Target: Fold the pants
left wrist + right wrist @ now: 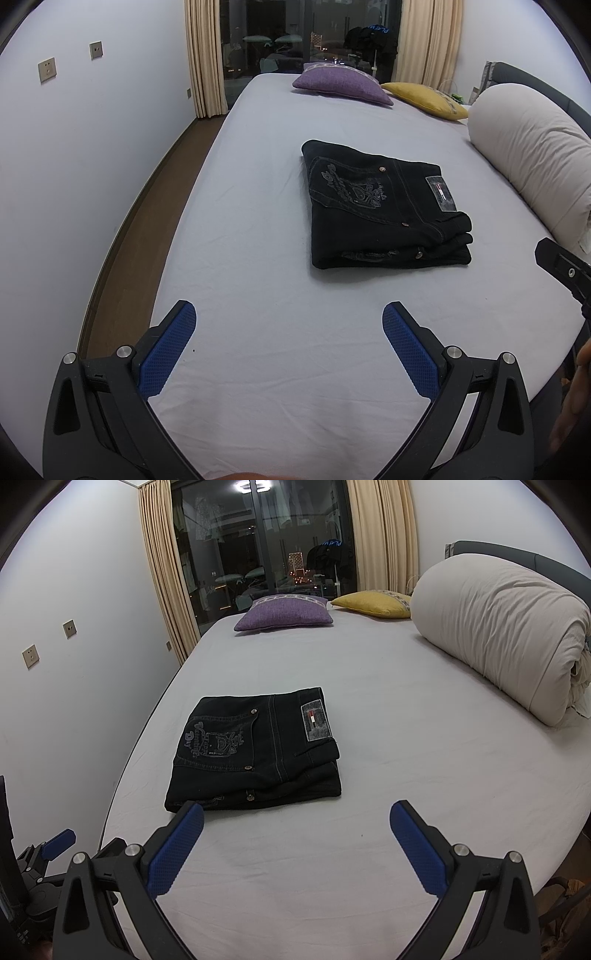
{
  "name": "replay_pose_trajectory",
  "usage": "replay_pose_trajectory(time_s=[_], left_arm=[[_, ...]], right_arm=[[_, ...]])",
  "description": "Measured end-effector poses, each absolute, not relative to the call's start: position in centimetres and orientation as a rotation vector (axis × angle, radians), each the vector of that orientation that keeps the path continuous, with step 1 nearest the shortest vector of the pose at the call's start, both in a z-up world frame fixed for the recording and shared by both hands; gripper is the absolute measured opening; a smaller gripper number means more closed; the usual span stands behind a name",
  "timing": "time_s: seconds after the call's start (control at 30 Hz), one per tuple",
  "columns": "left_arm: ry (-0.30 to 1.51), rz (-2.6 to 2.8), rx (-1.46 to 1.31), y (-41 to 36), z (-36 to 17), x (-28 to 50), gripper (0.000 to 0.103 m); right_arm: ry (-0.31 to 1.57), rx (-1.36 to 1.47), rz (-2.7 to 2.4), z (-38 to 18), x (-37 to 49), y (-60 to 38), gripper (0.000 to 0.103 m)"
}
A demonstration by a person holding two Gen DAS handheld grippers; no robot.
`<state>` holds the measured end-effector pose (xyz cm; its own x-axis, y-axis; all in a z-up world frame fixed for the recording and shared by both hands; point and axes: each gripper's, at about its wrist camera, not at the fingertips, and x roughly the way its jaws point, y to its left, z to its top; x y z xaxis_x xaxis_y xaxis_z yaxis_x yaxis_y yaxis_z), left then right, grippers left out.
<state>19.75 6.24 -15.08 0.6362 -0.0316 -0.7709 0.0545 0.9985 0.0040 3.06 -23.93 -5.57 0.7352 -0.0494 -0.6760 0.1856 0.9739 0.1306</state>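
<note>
Black pants point(384, 206) sit as a compact folded stack mid-bed point(258, 332), well short of the rolled duvet point(532, 162); left gripper point(288, 347) and right gripper point(295, 845) hover spread, empty, so folding looks done.

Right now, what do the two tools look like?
Both match: the left tool and right tool have black angular plastic frames with silver round bolts, and each finger carries a blue, fine-textured pad. No cables or sleeves show.
</note>
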Motion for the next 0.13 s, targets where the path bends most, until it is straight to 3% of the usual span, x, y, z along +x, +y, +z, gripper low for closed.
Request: replay_pose_trajectory(time_s=[0.13], left_arm=[[0.874, -0.055, 0.038, 6.07, -14.96, 19.57, 0.103]], right_arm=[[0.736, 0.196, -0.13, -5.72, 2.84, -23.78, 0.103]])
